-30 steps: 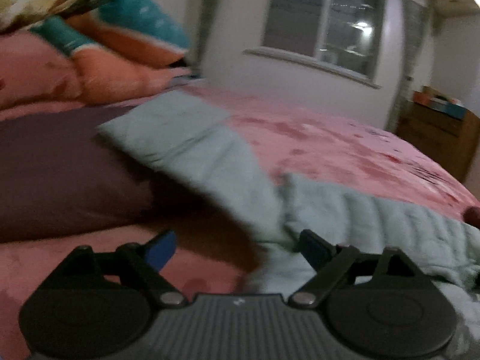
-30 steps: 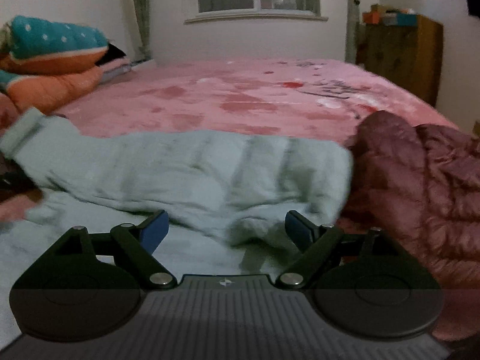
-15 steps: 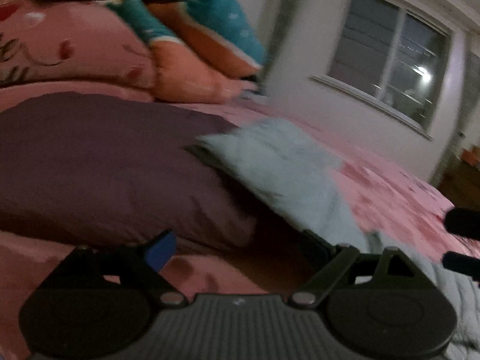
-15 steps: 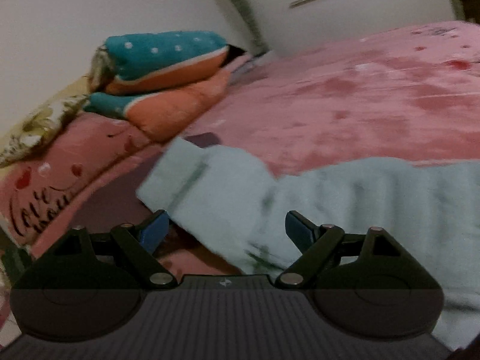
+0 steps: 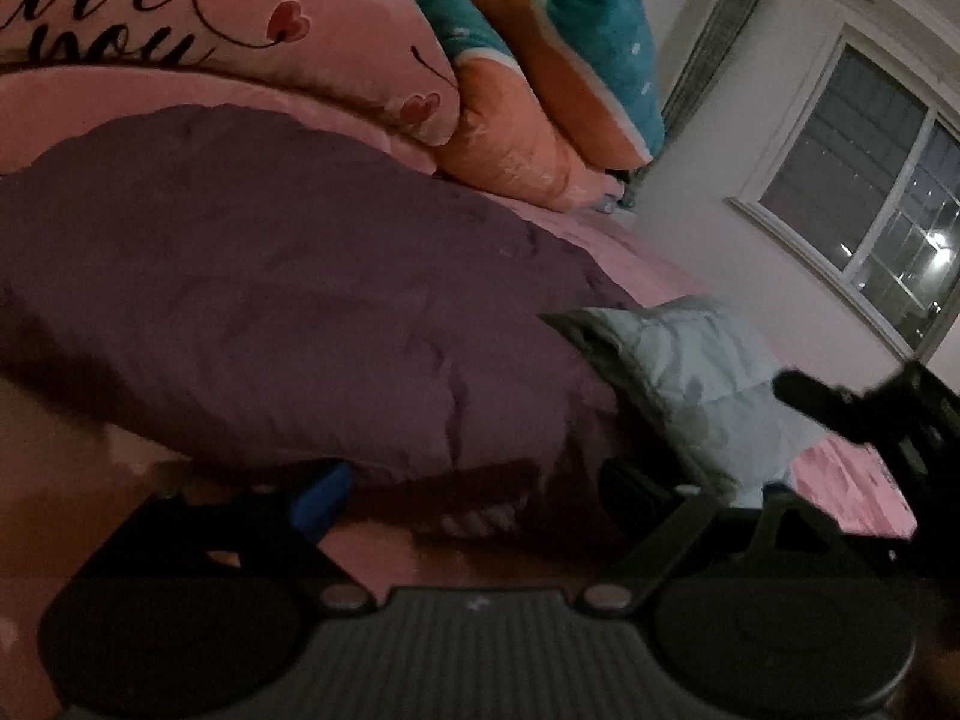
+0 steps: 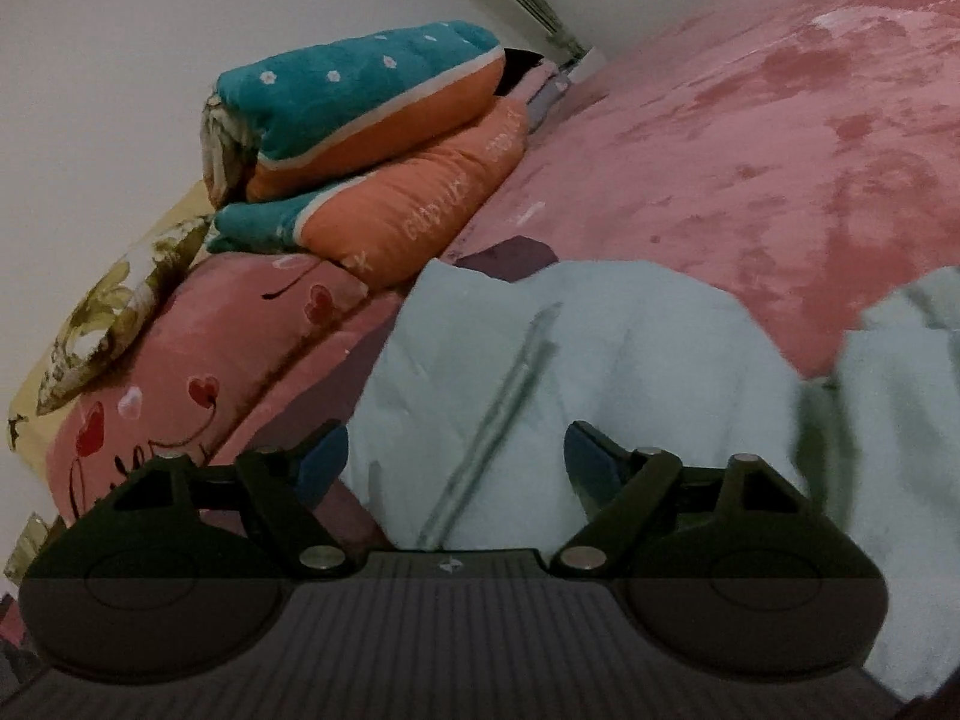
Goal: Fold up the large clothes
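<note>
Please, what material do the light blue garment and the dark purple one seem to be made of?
The light blue garment looks like a padded, matte quilted fabric: stitched puffy sections show in the left wrist view. The dark purple garment seems a smooth, puffy padded shell, with soft wrinkles; its exact fabric is unclear.

A: What carries everything?

B: A bed (image 6: 750, 138) under a pink, blotchy plush cover that runs toward the wall.

A: And what lies on it?

B: A pale mint quilted garment (image 6: 570, 372), spread across the near part, with one end draped over a dark purple quilted piece (image 5: 270, 300). That purple piece lies flat on the pink cover, close to the head end.

A: Anything at the head end itself?

B: A pink pillow (image 5: 240, 18) with black script and red hearts. Beside it sit folded orange-and-teal blankets (image 6: 384, 138), stacked. From the right wrist view, part of them rests on the pillow.
</note>
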